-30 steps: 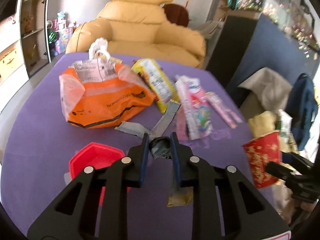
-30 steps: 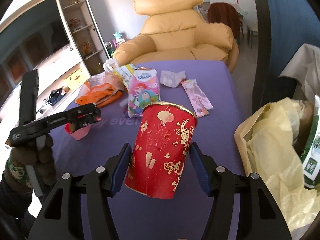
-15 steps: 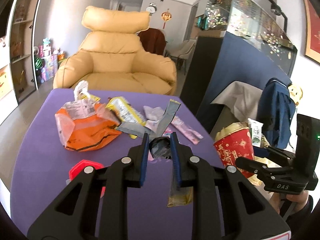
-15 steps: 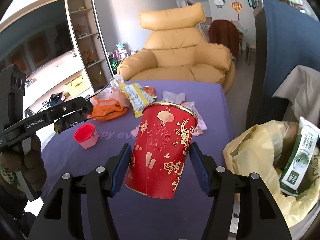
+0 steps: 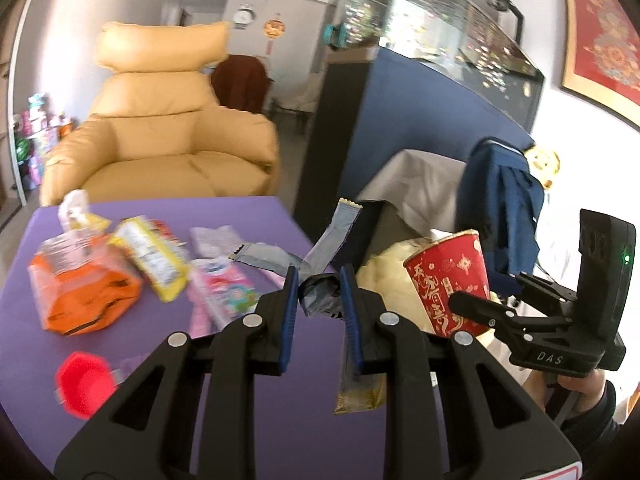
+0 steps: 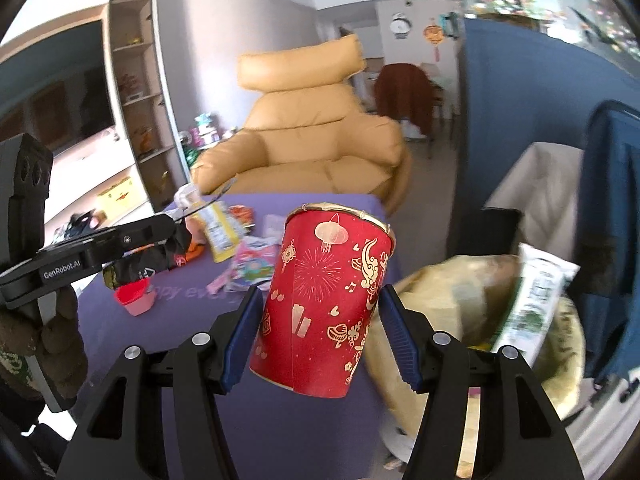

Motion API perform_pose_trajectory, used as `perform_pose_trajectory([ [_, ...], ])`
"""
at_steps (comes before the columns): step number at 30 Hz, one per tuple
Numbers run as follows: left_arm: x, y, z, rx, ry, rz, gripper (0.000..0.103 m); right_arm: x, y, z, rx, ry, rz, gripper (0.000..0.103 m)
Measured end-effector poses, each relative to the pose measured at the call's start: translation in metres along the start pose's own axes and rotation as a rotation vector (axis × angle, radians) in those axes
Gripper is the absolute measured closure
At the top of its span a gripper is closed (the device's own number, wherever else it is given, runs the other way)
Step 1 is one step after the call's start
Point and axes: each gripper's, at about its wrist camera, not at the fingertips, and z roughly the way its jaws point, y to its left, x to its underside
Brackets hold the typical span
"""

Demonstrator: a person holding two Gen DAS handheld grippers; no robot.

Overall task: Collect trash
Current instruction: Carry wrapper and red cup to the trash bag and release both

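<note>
My left gripper (image 5: 319, 280) is shut on a crumpled grey and dark wrapper (image 5: 320, 294), whose long strips stick up and a gold end hangs below, lifted above the purple table (image 5: 240, 420). My right gripper (image 6: 318, 304) is shut on a red paper cup (image 6: 324, 304) with gold festive print, held tilted in the air. In the left wrist view that cup (image 5: 450, 284) hangs at the right, beside the table's edge. A bin lined with a yellow bag (image 6: 480, 320), holding a white and green packet (image 6: 536, 304), stands right of the cup.
Loose trash lies on the table: an orange bag (image 5: 84, 292), a yellow packet (image 5: 154, 260), pink wrappers (image 5: 224, 296) and a small red cup (image 5: 82, 382). A tan armchair (image 5: 160, 140) stands behind the table. A dark blue partition (image 5: 420, 120) and draped clothes rise at the right.
Both grippers have risen and swung right, away from the table's middle toward the lined bin, each keeping its grip. The wrapper has lifted clear of the tabletop.
</note>
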Motion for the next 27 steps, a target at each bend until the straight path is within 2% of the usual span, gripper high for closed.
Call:
perform_pose_trajectory([
  [5,-0.008,-0.035,0.041,0.110,0.040,0.027,0.082,0.005,-0.042,-0.019,0.084,-0.021,0.063,0.046],
  [8,-0.011,-0.055,0.060,0.152,0.042,0.050,0.082,0.006,-0.065,-0.031,0.147,-0.038,0.082,0.046],
  [13,-0.017,-0.089,0.099,0.239,0.097,0.060,0.082,0.012,-0.109,-0.044,0.239,-0.048,0.139,0.046],
  [17,-0.016,-0.115,0.127,0.283,0.125,0.093,0.082,0.021,-0.139,-0.049,0.274,-0.053,0.199,0.046],
  [23,-0.011,-0.139,0.173,0.324,0.169,0.118,0.082,0.034,-0.156,-0.038,0.288,-0.025,0.236,0.046],
  [25,-0.010,-0.144,0.187,0.343,0.184,0.113,0.075,0.035,-0.160,-0.034,0.288,-0.017,0.243,0.046],
  [27,-0.008,-0.143,0.202,0.373,0.225,0.089,0.056,0.037,-0.165,-0.029,0.288,-0.008,0.250,0.046],
])
